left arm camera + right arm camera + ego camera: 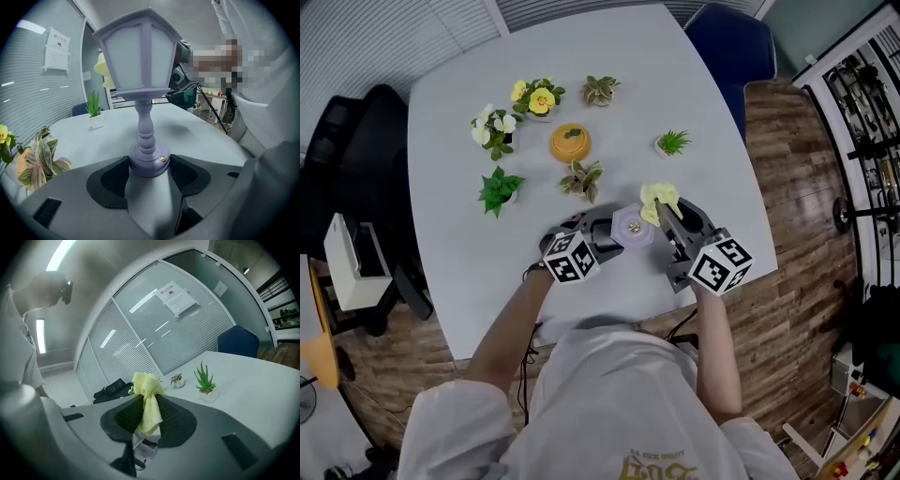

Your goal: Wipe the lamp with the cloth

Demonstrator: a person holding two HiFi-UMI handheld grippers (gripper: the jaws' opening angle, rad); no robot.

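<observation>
A small lilac lantern-shaped lamp [633, 227] stands near the table's front edge. In the left gripper view its lantern head [140, 65] rises on a turned stem from a round base [147, 163]. My left gripper [609, 232] is shut on that base, one pad on either side [148, 169]. My right gripper [664, 214] is just right of the lamp's top and shut on a bunched yellow cloth [659, 198]. In the right gripper view the cloth [148, 401] sticks out above the pads of that gripper [149, 412]. The cloth lies close beside the lamp head; whether they touch cannot be told.
Behind the lamp stand several small pots on the white table [712, 112]: a variegated plant [581, 178], a green plant [499, 190], white flowers [492, 129], yellow flowers [538, 97], a spiky plant [672, 142] and an orange pot [570, 142]. A blue chair [727, 42] stands at the far right.
</observation>
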